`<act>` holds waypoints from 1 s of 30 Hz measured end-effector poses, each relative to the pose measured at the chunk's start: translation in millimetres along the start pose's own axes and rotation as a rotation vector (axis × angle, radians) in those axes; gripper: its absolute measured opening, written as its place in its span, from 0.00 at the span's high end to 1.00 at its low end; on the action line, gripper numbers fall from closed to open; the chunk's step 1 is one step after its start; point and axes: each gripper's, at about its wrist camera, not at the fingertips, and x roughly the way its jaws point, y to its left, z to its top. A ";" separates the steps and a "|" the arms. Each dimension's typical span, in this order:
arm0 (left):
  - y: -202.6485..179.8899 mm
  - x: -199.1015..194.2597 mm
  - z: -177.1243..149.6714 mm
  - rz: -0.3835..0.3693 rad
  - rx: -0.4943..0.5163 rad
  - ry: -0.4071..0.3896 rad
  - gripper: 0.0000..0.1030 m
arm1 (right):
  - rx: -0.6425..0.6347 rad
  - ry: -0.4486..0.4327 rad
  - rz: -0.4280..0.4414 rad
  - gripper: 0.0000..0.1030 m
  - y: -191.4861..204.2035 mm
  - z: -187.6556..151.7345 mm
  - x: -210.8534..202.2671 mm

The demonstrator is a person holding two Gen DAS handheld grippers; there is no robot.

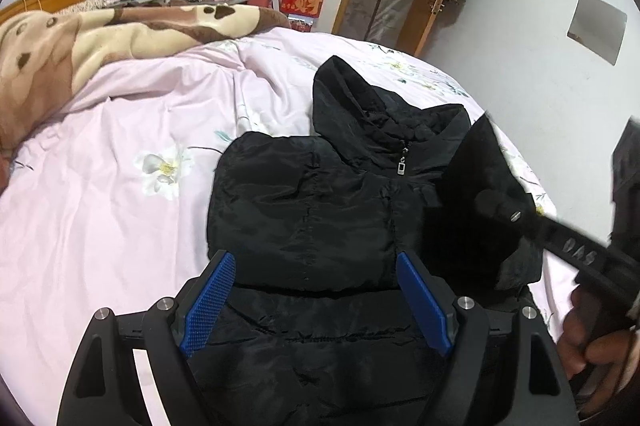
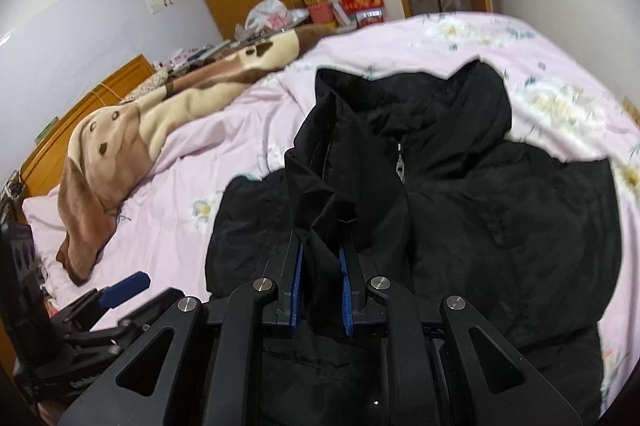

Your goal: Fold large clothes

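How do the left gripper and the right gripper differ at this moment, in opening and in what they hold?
The left gripper has its blue-padded jaws wide open; the right gripper has its jaws nearly closed. The left gripper holds nothing and hangs above the black padded hooded jacket; the right gripper pinches a fold of that jacket's fabric, seemingly a sleeve, and carries it above the body of the jacket. Both have black frames with blue pads and point down at the same jacket on the pink floral bedsheet.

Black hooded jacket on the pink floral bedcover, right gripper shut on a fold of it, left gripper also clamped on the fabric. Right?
One error: the left gripper is not clamped. The left wrist view shows its blue pads standing wide apart above the black hooded jacket, gripping nothing. The rest holds: the jacket lies on the pink floral bedcover, and the right wrist view shows the right gripper shut on a fold of it.
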 end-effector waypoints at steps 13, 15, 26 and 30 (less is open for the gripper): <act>-15.3 39.4 8.6 -0.136 -0.053 0.053 0.20 | 0.166 0.006 0.124 0.42 -45.5 -4.7 -7.9; -20.2 47.4 10.2 -0.130 -0.039 0.077 0.20 | 0.174 -0.006 0.108 0.42 -53.7 -3.8 -15.7; -52.3 105.0 8.3 -0.088 -0.060 0.184 0.18 | 0.227 -0.047 -0.100 0.42 -122.8 -28.5 -55.2; -74.7 100.8 6.1 -0.009 0.045 0.149 0.63 | 0.233 -0.045 -0.125 0.42 -136.4 -32.7 -58.6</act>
